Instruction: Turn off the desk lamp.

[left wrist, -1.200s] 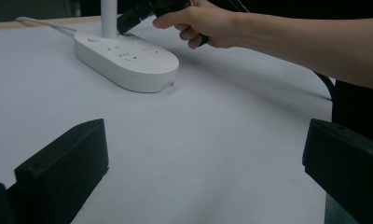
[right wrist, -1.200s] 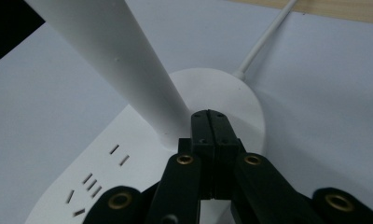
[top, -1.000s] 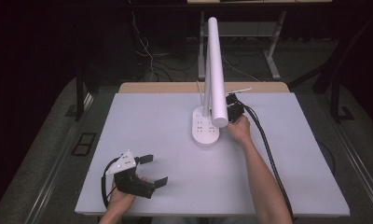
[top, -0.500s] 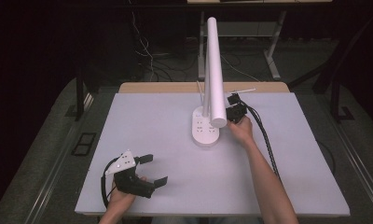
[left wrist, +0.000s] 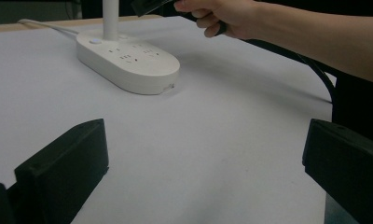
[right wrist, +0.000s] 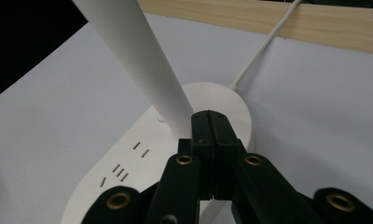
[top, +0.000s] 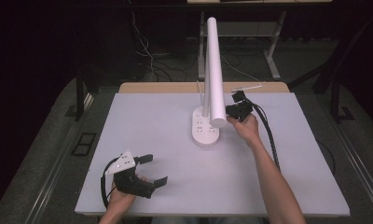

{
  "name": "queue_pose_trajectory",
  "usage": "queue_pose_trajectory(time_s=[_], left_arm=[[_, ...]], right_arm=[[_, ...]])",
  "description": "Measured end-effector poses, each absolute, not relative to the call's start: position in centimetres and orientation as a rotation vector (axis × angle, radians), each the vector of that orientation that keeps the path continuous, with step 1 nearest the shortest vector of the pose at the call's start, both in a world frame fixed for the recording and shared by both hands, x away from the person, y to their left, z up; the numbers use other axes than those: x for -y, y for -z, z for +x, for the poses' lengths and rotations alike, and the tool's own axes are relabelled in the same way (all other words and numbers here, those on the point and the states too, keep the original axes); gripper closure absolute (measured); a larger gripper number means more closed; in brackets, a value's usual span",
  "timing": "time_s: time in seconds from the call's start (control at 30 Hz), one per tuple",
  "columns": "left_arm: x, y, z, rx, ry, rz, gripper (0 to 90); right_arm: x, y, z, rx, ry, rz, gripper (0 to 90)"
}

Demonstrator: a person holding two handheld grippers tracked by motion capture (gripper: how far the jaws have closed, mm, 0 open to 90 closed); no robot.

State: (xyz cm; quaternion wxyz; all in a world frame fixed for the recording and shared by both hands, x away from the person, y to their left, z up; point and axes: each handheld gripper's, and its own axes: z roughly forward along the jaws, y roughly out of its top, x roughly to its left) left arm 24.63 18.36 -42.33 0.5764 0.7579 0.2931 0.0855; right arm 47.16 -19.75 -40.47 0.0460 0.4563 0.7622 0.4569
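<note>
High view: lamp (top: 213,70) top cut off

a white desk lamp (top: 212,74) stands mid-table on its oval, socketed base (top: 204,130); arm raised.

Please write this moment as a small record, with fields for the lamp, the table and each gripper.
lamp: white, oval base with sockets, tall tube head leaning toward the camera
cord: white, runs from the base toward the far edge
table: white top, wooden strip at the far edge
left gripper: jaws wide open, low near the front left, holds nothing
right gripper: jaws shut together, tips beside the lower end of the tube, above the base
</note>
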Motion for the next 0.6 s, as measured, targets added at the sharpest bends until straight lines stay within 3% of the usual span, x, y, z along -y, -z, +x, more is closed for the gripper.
queue_pose_trajectory(time_s=[0.17,0.3,0.43,0.6], left_arm=[[-18.4,42.3,24.6,-0.692,-0.203,1.771,0.0],[-18.4,42.4,24.6,-0.691,-0.198,1.773,0.0],[-18.4,42.4,24.6,-0.69,-0.197,1.774,0.0],[-18.4,42.3,24.6,-0.694,-0.197,1.77,0.0]], right_arm=[[20.5,39.2,46.0,-2.33,-1.407,1.357,86.9],[21.1,38.3,45.0,-2.307,-1.406,1.354,79.7],[21.7,37.6,43.9,-2.306,-1.403,1.343,65.3],[22.4,36.9,42.1,-2.299,-1.333,1.318,38.3]])
